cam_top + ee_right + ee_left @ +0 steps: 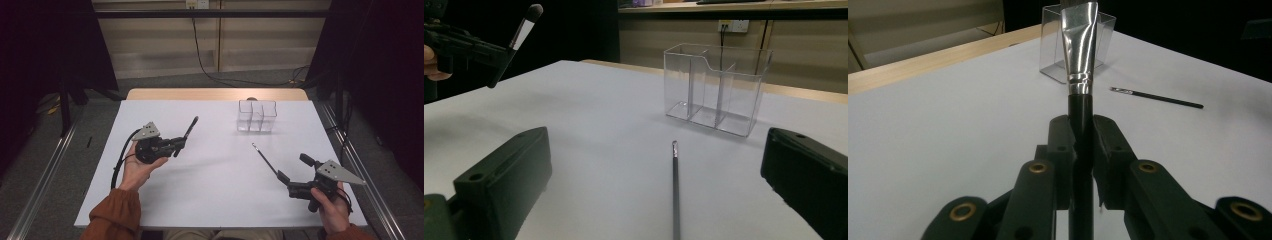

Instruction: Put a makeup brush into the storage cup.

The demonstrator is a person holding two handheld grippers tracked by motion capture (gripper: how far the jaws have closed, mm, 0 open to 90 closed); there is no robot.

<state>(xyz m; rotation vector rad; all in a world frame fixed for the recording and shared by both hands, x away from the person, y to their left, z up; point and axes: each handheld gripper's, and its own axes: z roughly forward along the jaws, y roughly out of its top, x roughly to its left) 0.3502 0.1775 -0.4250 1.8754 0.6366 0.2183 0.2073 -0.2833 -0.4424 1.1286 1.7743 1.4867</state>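
1. Left of centre in the high view, the left gripper (176,145) is clamped on a black-handled makeup brush with a silver ferrule (187,132); the left gripper view shows both jaws pressed on the handle (1081,125), ferrule pointing up and away.
2. Brush long axis in the high view: lower left to upper right, bristle end toward the upper middle of the frame, held above the white table (200,200).
3. Key relation: the clear plastic three-compartment organiser (256,116) sits to the right of and slightly above the brush tip in the high view, well apart. In the left gripper view it stands directly behind the ferrule (1079,50), so the brush looks roughly aimed at it.
4. Right gripper (280,176), lower right of the high view: jaws apart, nothing between the pads. In the right gripper view they flank a thin dark pencil-like stick (675,190) lying flat on the table.
5. Stick axis in the high view (264,159): lower right to upper left, far tip pointing roughly at the organiser.
6. Right hand is nearer the stick; left hand carries the brush.
7. Which compartment the brush lines up with, probably the nearest, can't be told from this angle.
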